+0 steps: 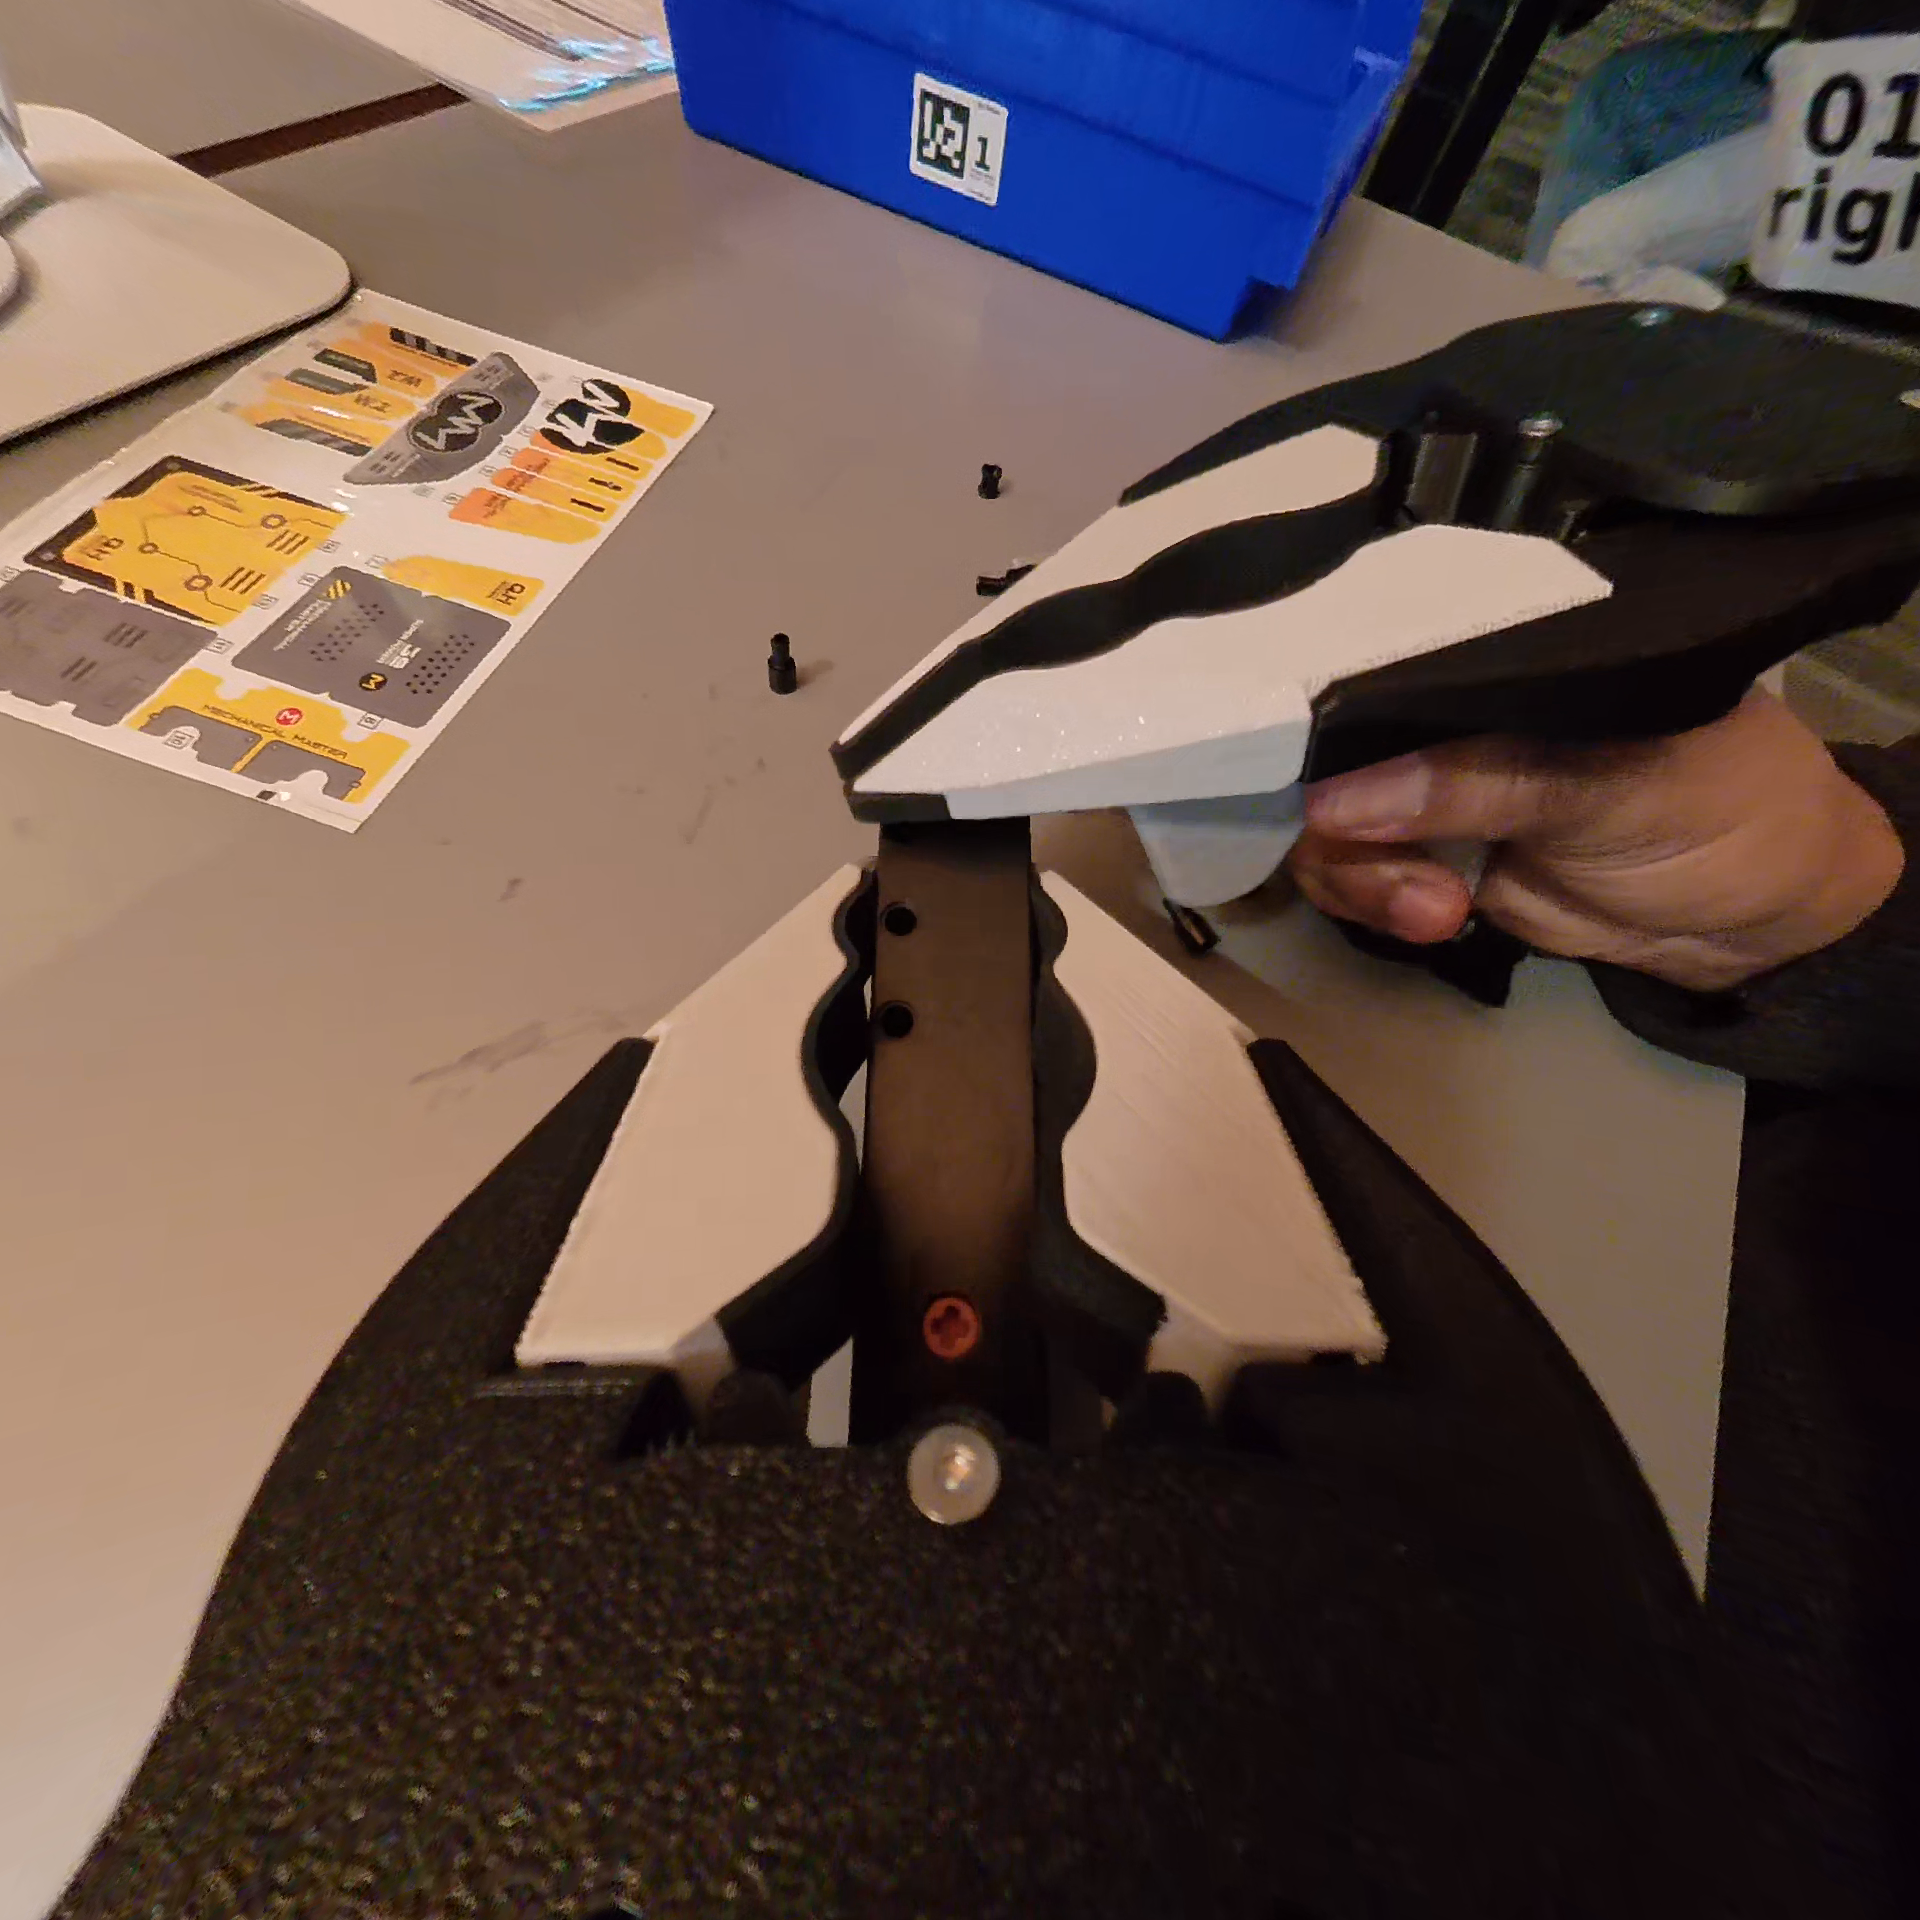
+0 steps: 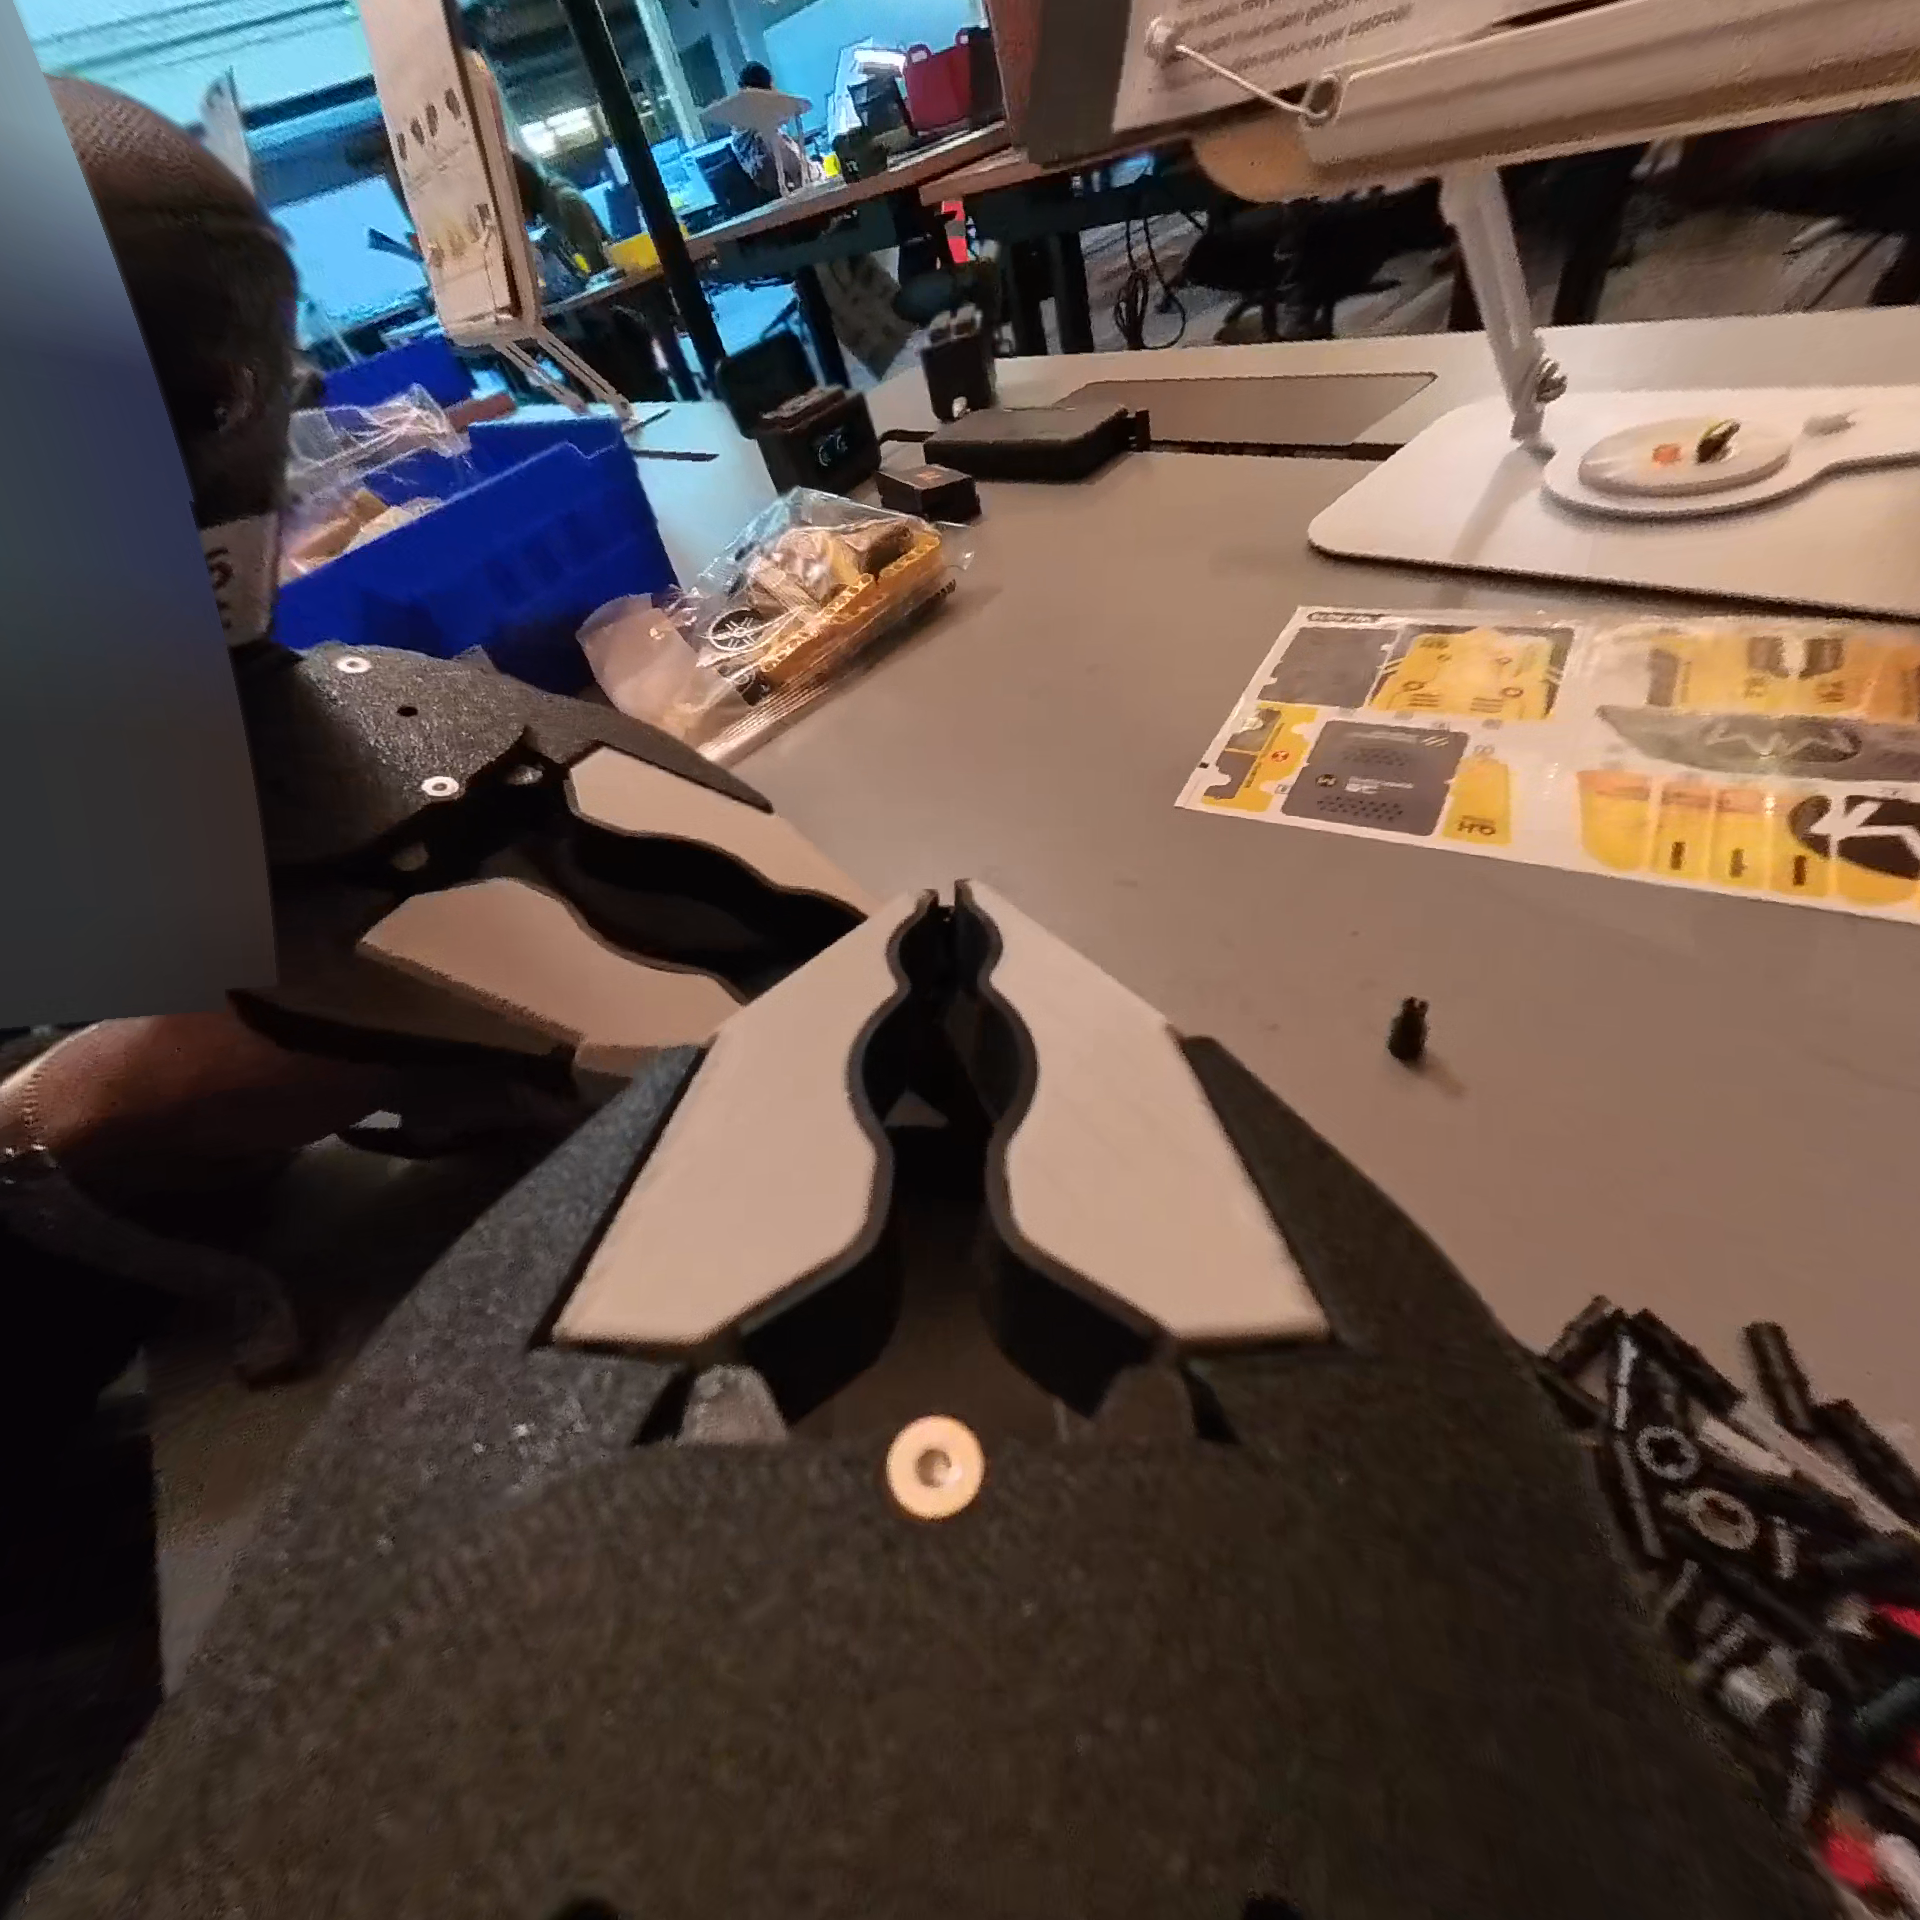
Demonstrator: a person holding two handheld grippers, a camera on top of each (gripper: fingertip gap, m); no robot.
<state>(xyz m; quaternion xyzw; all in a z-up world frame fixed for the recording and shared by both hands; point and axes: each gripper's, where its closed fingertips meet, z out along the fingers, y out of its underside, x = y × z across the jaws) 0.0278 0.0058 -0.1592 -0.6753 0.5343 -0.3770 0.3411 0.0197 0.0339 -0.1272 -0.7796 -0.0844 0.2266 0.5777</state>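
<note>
The left gripper (image 1: 951, 894) has its fingers clamped on a black beam (image 1: 951, 1091). The right gripper (image 2: 954, 902), fingers nearly together on a small dark part, tips onto the beam's far end. Around the beam on the grey surface (image 1: 623, 987) lie black pins (image 1: 781, 662), a sticker sheet (image 1: 281, 551) and a blue bin (image 1: 1049, 135); a workshop lies behind.
</note>
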